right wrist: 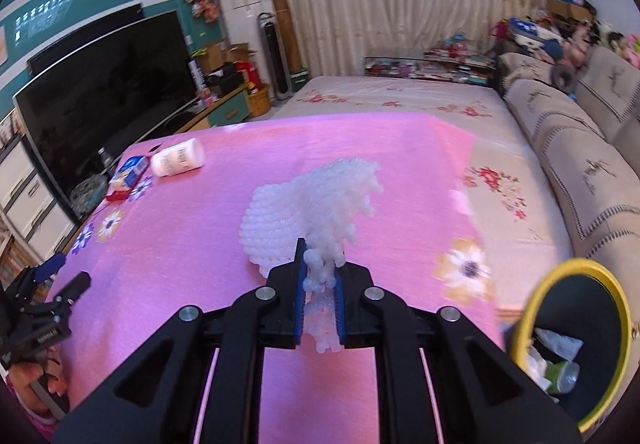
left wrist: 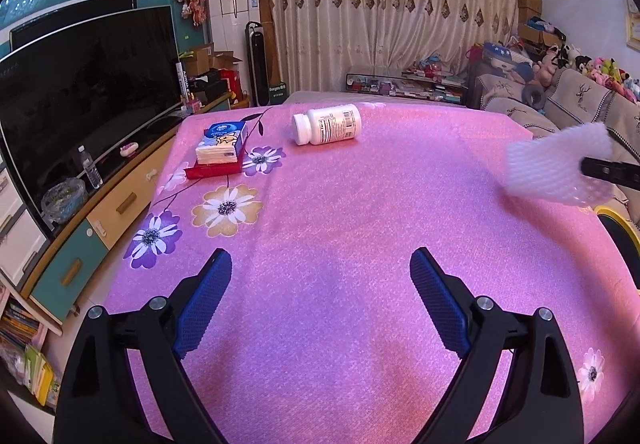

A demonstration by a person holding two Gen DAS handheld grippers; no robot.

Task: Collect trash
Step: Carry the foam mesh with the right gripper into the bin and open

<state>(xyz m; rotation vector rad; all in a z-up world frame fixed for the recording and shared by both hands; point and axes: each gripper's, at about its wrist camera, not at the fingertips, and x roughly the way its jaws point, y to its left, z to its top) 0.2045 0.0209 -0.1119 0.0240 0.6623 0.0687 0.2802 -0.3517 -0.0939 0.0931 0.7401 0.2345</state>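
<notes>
My right gripper [right wrist: 320, 268] is shut on a white foam fruit net [right wrist: 308, 204], which hangs above the pink flowered tablecloth [right wrist: 180, 228]. In the left wrist view the same foam net [left wrist: 556, 164] shows blurred at the right edge, pinched by a black finger. A yellow-rimmed dark bin [right wrist: 576, 340] with wrappers and a bottle inside stands low at the right, beside the table. My left gripper [left wrist: 320, 276] is open over bare cloth with nothing between its blue pads. A white pill bottle [left wrist: 327, 123] lies on its side at the far end.
A blue tissue pack [left wrist: 222, 144] rests on a red box near the far left corner. A large TV [left wrist: 80, 92] on a cabinet runs along the left. A bed [right wrist: 400, 100] and a beige sofa [right wrist: 580, 148] lie beyond and right of the table.
</notes>
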